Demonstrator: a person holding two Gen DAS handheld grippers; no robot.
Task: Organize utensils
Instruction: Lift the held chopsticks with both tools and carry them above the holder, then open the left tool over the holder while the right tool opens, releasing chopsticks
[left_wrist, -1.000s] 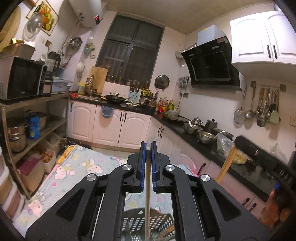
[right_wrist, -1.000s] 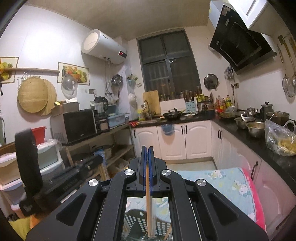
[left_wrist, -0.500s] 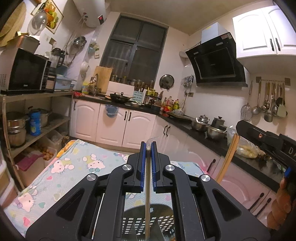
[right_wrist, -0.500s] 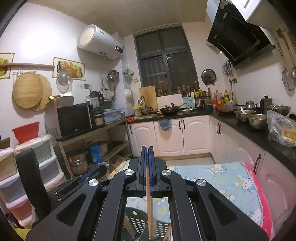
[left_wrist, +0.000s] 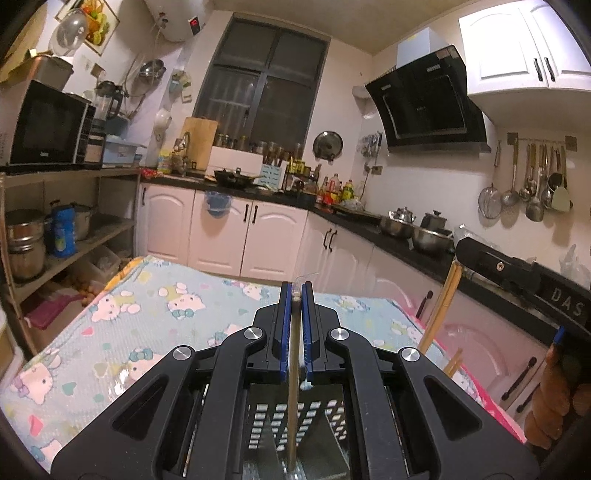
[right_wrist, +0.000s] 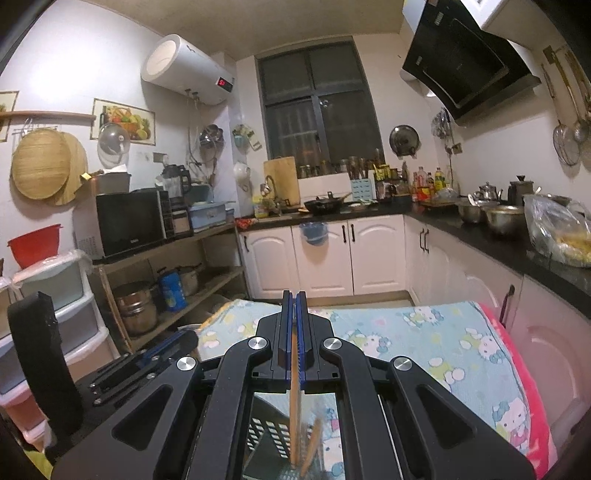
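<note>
the left gripper is clamped narrow on a thin metal-looking utensil handle that runs down into the black slotted basket right below it. the right gripper is pinched tight on a wooden chopstick, its lower end in the same slotted basket, with another wooden stick leaning just beside it. the basket sits on a cartoon-print cloth covering the counter. farther off, white cabinets, a dark window and hanging ladles line the kitchen walls.
</note>
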